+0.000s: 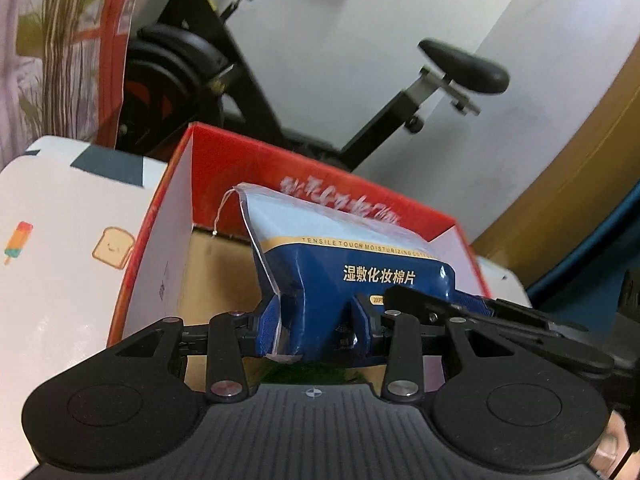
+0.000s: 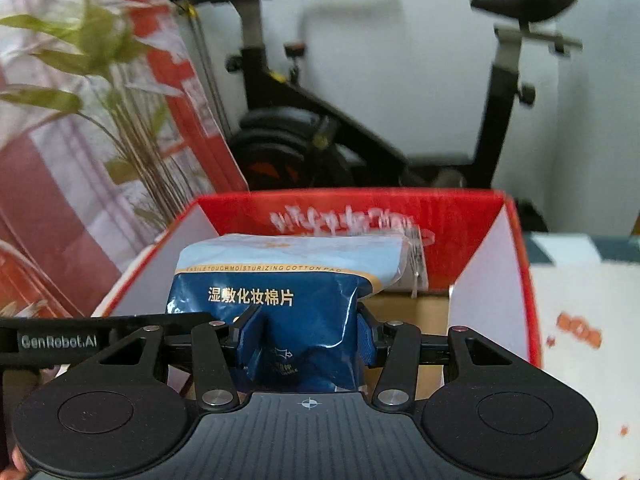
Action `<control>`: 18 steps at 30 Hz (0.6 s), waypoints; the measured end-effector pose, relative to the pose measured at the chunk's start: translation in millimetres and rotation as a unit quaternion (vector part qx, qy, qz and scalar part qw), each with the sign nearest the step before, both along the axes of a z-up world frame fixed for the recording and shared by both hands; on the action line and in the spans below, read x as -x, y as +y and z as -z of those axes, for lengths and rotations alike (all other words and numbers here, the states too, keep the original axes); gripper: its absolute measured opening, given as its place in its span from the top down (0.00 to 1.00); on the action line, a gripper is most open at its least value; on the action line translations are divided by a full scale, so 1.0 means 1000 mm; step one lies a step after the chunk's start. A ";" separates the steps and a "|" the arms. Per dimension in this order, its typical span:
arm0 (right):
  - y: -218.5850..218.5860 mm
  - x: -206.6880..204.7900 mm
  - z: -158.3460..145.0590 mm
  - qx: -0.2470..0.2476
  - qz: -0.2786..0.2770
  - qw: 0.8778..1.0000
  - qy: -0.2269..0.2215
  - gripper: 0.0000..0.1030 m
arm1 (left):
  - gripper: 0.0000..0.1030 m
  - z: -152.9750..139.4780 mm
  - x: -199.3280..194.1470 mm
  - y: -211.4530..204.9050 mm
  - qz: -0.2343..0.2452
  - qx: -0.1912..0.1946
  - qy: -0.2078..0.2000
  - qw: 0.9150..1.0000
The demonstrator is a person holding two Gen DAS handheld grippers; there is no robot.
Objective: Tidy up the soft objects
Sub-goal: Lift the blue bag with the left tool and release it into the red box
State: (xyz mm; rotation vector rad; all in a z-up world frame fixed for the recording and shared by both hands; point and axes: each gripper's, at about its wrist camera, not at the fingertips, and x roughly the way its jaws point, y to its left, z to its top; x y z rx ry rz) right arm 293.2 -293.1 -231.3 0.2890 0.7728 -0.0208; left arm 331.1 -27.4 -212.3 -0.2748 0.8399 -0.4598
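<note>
The step in hand looks like lowering the blue pack of cotton pads [image 1: 352, 276] into the red box [image 1: 168, 248], with both grippers sharing the load. To do it well, bring both hands down together so the soft pack stays level and does not twist between them. Aim for the bare cardboard floor of the box, clear of the red far wall and the white side walls. Let go only once the pack rests on the bottom, and release both sides at about the same time, or it may flop over one gripper. The thin string tag at the pack's far corner could catch on the rim, so keep that corner inside the walls.

The left gripper [image 1: 316, 328] is clenched on the near end of the pack, its blue pads pressing the film inward so it creases. The right gripper [image 2: 306, 338] is likewise clamped on the pack [image 2: 280, 300], its jaws partly closed with the bag bulging between them.

The pack hangs over the open box [image 2: 516, 280], its pale top end pointing toward the far wall. I cannot tell whether it touches the bottom yet.
</note>
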 end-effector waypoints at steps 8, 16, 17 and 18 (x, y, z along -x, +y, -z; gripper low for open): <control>-0.004 -0.016 0.026 -0.047 0.030 0.995 0.079 0.57 | 0.60 0.016 -0.014 -0.006 0.008 -0.045 0.031 0.999; 0.001 -0.026 0.035 -0.047 0.041 0.989 0.135 0.57 | 0.60 0.023 -0.009 -0.010 0.014 -0.082 0.036 0.996; 0.001 -0.026 0.036 -0.049 0.040 0.988 0.142 0.57 | 0.60 0.024 -0.008 -0.009 0.015 -0.083 0.041 0.996; 0.001 -0.026 0.036 -0.050 0.040 0.987 0.147 0.57 | 0.60 0.025 -0.007 -0.010 0.016 -0.084 0.045 0.995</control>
